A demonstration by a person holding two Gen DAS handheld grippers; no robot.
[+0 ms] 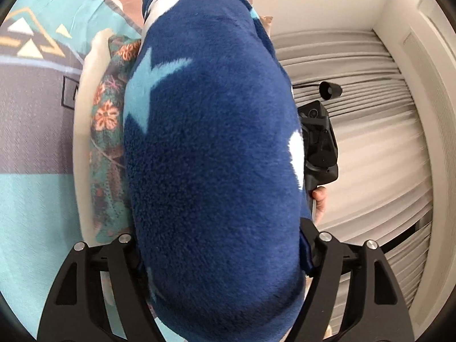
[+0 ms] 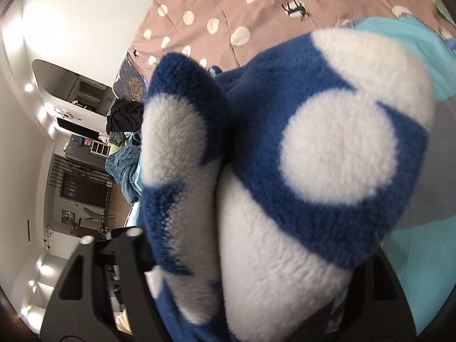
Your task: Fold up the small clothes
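**Blue fleece fills both wrist views**

Your blue fleece garment (image 1: 211,148) takes up the centre of the left wrist view, running from the top of the frame down between the two black arms of your left gripper (image 1: 219,307) at the bottom edge. It carries pale blue and white star shapes. The arms stand wide apart with the fleece bulging between them, but the fingertips are buried under the cloth, so you cannot tell whether the pads press on it.

In the right wrist view the same garment (image 2: 327,156) covers the middle and right of the frame, here with large white spots on blue. Your right gripper (image 2: 228,313) shows only one black arm at lower left and a dark edge at lower right; the arms look spread wide, perhaps loose around the fleece, but the grip itself is hidden.

Left of the fleece in the left wrist view lies a floral teal cloth (image 1: 108,131) on a teal and grey patterned bedspread (image 1: 34,171). At the right of that frame a hand (image 1: 320,199) holds the other black gripper before pleated curtains (image 1: 370,148). A pink spotted quilt (image 2: 242,5) spans the top of the right wrist view.
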